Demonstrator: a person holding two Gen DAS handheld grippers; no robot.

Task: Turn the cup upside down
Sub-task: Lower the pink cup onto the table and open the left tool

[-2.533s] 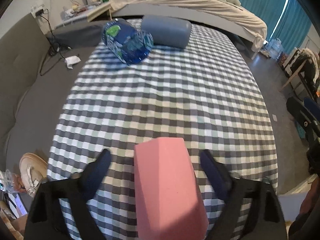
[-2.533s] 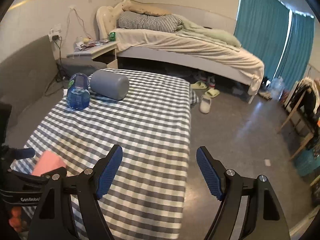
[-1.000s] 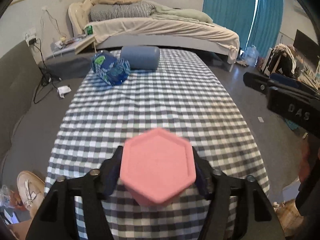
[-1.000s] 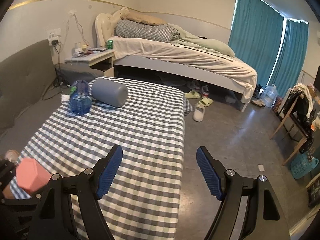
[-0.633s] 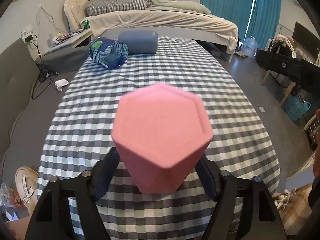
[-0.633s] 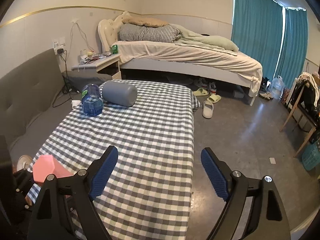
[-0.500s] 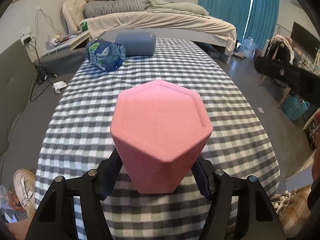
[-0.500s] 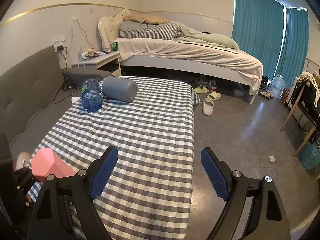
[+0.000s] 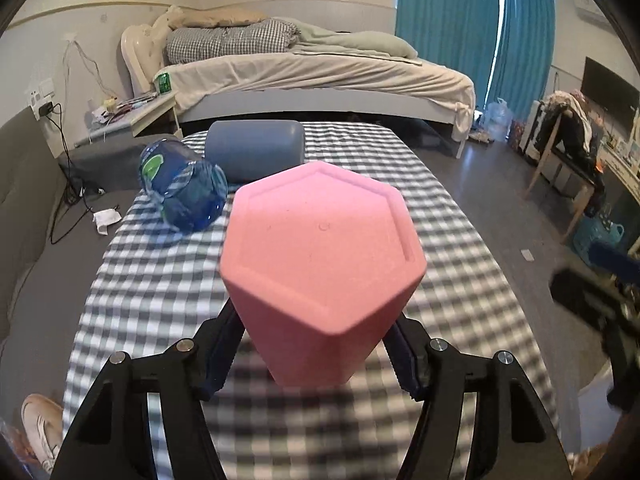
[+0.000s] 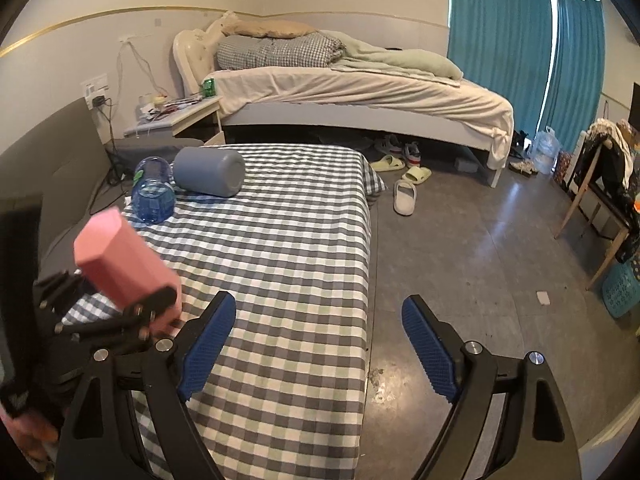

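Checked cloth [image 9: 460, 240] lay beneath the left gripper [image 9: 316, 354], whose fingers clamped the pink cup [image 9: 320, 264] base-forward between them, while the right gripper [image 10: 320, 344] stood wide, holding nothing.

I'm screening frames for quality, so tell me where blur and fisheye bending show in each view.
Left wrist view: the pink cup is sharp, but the checked cloth beneath smears and the right gripper at the edge is blurred. Right wrist view: mostly crisp; the wall's gold stripe bows and the corners go black.
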